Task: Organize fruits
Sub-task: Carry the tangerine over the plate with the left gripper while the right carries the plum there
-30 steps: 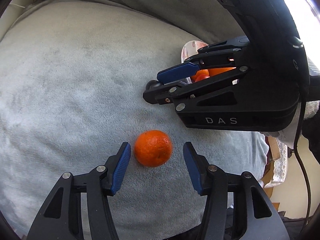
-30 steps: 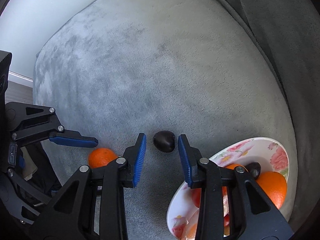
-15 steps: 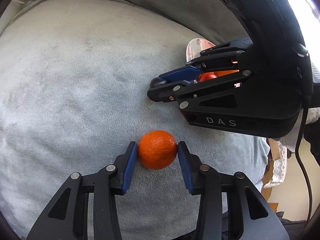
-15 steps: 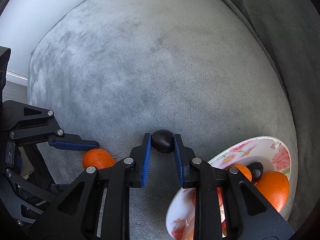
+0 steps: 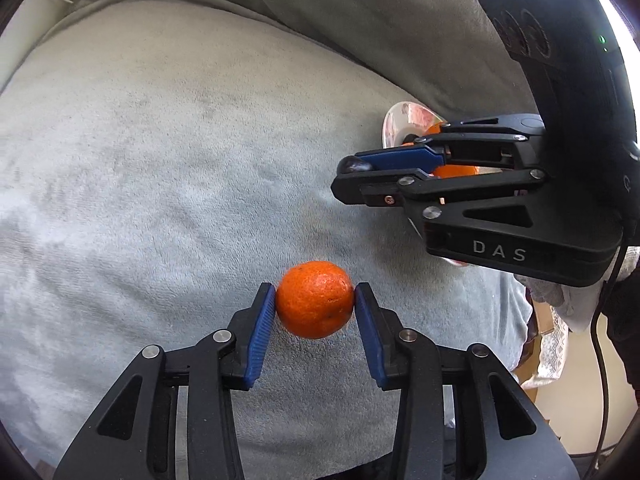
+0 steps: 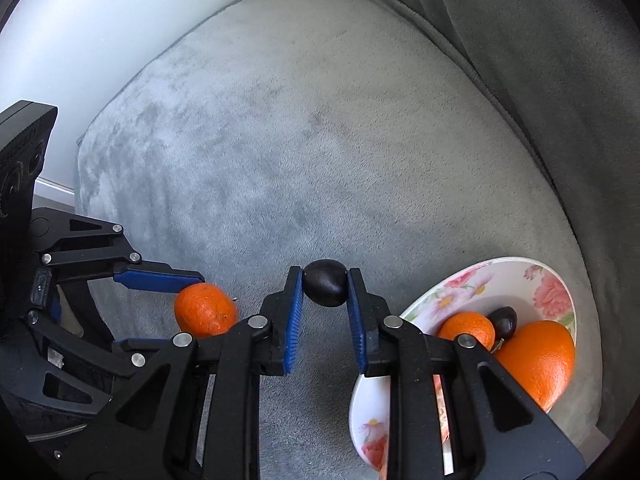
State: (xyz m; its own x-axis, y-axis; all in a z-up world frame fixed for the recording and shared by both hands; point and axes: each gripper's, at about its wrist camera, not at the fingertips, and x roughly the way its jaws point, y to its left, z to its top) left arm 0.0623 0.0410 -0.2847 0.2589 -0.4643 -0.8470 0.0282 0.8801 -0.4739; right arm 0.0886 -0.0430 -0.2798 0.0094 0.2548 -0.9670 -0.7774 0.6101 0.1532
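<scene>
- We note a grey plush cushion (image 6: 320,160) filling most of both views; a darker grey backrest (image 6: 560,80) runs down the right side of the right wrist view.
- A floral plate (image 6: 500,276) sits at the lower right of the right wrist view, on the cushion by the backrest. In the left wrist view only its rim (image 5: 394,120) shows, right of centre, behind the other tool.
- On the plate we see a large orange (image 6: 536,360), a smaller orange (image 6: 466,326) and a dark fruit (image 6: 505,320) between them, all touching or nearly so.
- Left gripper (image 5: 315,304): jaws have just been closing, and both blue pads now press a mandarin (image 5: 314,300) at lower centre of its own view. From the right wrist view the same mandarin (image 6: 205,310) sits at lower left, between the left gripper's pads.
- Right gripper (image 6: 324,284): jaws narrow after closing, pinching a small dark plum (image 6: 325,282) at lower centre, just left of the plate. In the left wrist view the plum (image 5: 354,166) peeks out at the tool's tip.
- We cannot tell whether either fruit touches the cushion.
</scene>
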